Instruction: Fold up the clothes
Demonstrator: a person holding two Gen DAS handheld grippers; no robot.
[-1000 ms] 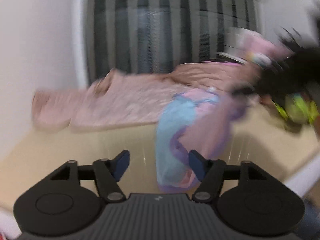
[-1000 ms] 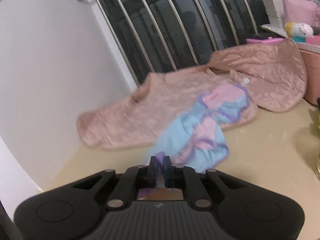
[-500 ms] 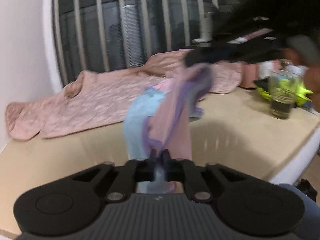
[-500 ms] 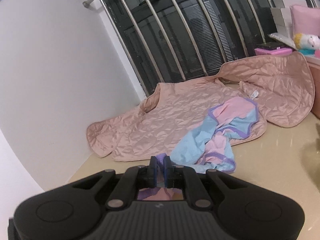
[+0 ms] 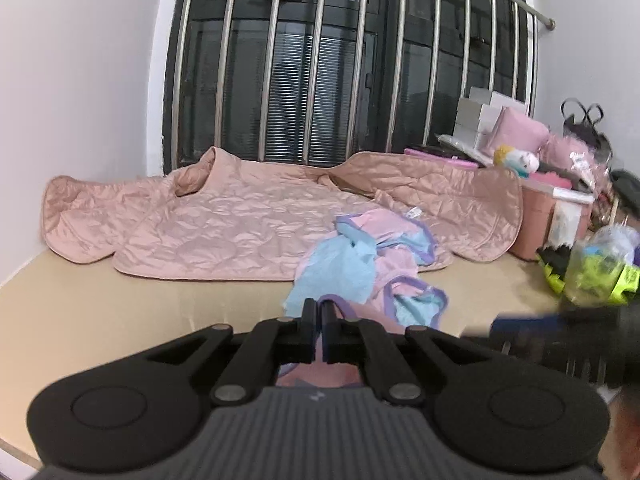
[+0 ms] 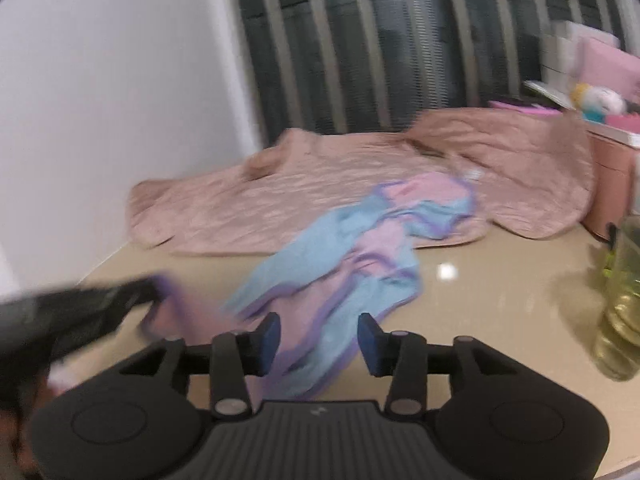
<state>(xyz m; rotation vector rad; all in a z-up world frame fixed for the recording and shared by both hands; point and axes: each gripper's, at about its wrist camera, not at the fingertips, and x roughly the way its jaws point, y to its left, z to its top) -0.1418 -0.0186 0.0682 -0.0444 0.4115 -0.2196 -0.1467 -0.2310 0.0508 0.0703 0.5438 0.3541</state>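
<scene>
A small pink and light-blue garment [image 5: 360,264] with purple trim lies crumpled on the beige table, partly over a pink quilted jacket [image 5: 224,224]. My left gripper [image 5: 319,312] is shut on the garment's near purple-trimmed edge. In the right wrist view the same garment [image 6: 348,264] stretches toward me and my right gripper [image 6: 318,332] is open, its blue pads on either side of the cloth without pinching it. The left gripper [image 6: 152,292] shows blurred at the left, holding a corner. The right gripper appears blurred at the right edge of the left wrist view.
The quilted jacket [image 6: 320,192] spreads across the back of the table under a barred window [image 5: 320,60]. A glass of yellowish liquid [image 6: 624,308] stands at the right. Pink boxes, a plush toy [image 5: 516,160] and bags crowd the far right. A white wall [image 5: 80,80] is on the left.
My left gripper closed on the garment's edge and lowered it to the table. My right gripper let go of the cloth and opened.
</scene>
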